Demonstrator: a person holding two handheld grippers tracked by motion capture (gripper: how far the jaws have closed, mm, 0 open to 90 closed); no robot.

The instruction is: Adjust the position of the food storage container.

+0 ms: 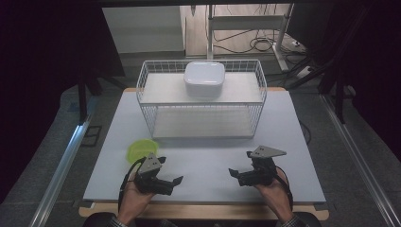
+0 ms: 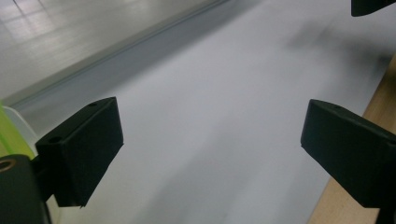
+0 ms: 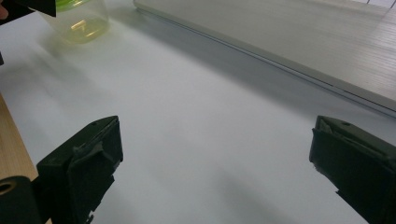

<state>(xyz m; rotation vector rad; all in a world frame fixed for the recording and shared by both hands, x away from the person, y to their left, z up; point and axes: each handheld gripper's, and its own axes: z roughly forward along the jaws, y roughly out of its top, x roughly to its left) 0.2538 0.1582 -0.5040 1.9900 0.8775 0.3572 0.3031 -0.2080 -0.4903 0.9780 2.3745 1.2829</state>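
Both tongs sit low over the near edge of the bench, and both are empty. Left gripper (image 1: 174,182) has its black jaws spread wide with nothing between them; right gripper (image 1: 235,174) is just as wide, nothing but bare surface in the gap. They point inward at each other across the near middle, well apart. Each one wears a grey three-cornered plate on top (matt metal, by the look of it).

Green bowl (image 1: 142,150), translucent lime plastic and round, stands just beyond the left gripper, toward the near left corner; the right gripper view catches it as a glossy see-through cup shape (image 3: 79,21).

Bench (image 1: 203,161) is a smooth pale grey sheet with a bare wood strip along the near edge. At the far edge stands a white wire basket (image 1: 146,92), a square-meshed grid with flat white shelves. On its upper shelf rests a white box (image 1: 204,78), rounded at the corners. No readable writing or brand on anything.
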